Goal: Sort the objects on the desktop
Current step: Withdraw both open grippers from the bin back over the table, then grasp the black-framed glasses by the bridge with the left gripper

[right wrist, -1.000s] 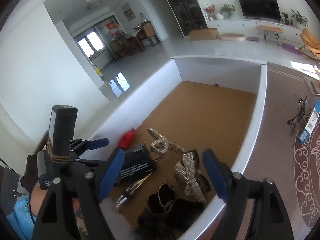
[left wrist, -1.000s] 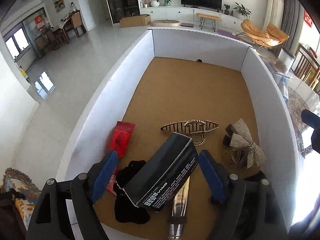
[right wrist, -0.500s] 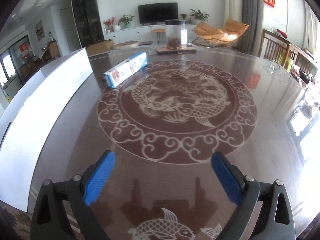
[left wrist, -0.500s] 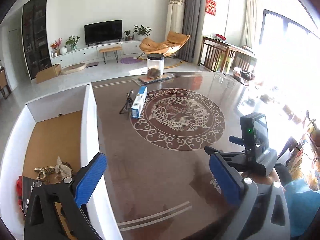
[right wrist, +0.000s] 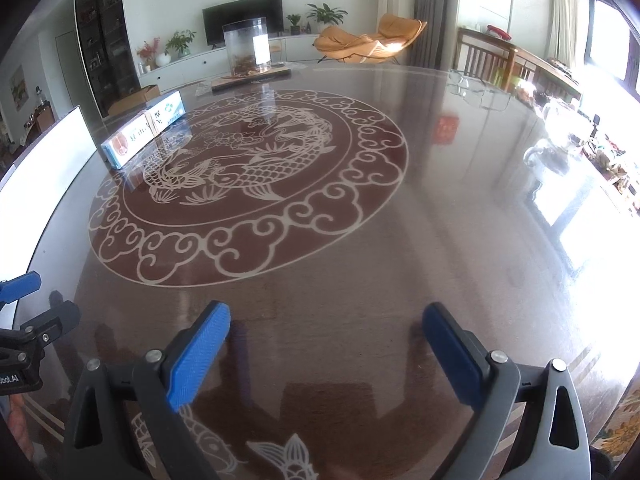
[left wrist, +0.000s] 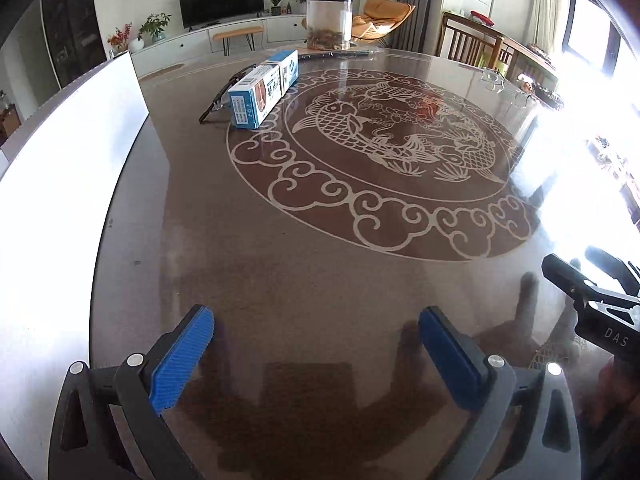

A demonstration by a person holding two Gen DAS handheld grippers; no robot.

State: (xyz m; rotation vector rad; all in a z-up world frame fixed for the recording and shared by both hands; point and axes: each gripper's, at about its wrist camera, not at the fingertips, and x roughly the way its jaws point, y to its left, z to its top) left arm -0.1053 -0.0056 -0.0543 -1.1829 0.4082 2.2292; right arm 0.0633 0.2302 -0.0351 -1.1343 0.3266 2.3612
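1. Blue-and-white rectangular cardboard box (left wrist: 265, 89) lay flat on glossy brown round table w/ pale fish-and-cloud inlay (left wrist: 280, 264), at far left edge of the inlay ring, well apart from both tools. Right-wrist view showed it too (right wrist: 142, 136), further off.
2. Left gripper (left wrist: 316, 344): jaws wide, just opened further, nothing btwn blue ribbed pads (left wrist: 182, 360); only bare tabletop under them.
3. Right gripper (right wrist: 326, 344): jaws wide too, just opened further, nothing btwn them.
4. Left-wrist view only: dark slim object (left wrist: 222, 94), prob. folded glasses, lying just beside the box on its left; can't tell if touching.
5. Left-wrist view: tall white panel wall (left wrist: 60, 184) ran along table's left side; right-wrist view caught only a strip of it (right wrist: 44, 168).
6. Clear cylindrical jar w/ dark lid (left wrist: 329, 20) stood at far table edge, brownish contents at bottom. Right-wrist view showed it (right wrist: 245, 46) on a flat board.
7. Each view caught the other tool at its edge: right one at lower right of left-wrist view (left wrist: 592, 308), left one at lower left of right-wrist view (right wrist: 24, 320).
8. Right-wrist view only: clear glassware (right wrist: 560, 140) at table's right side, in glare.
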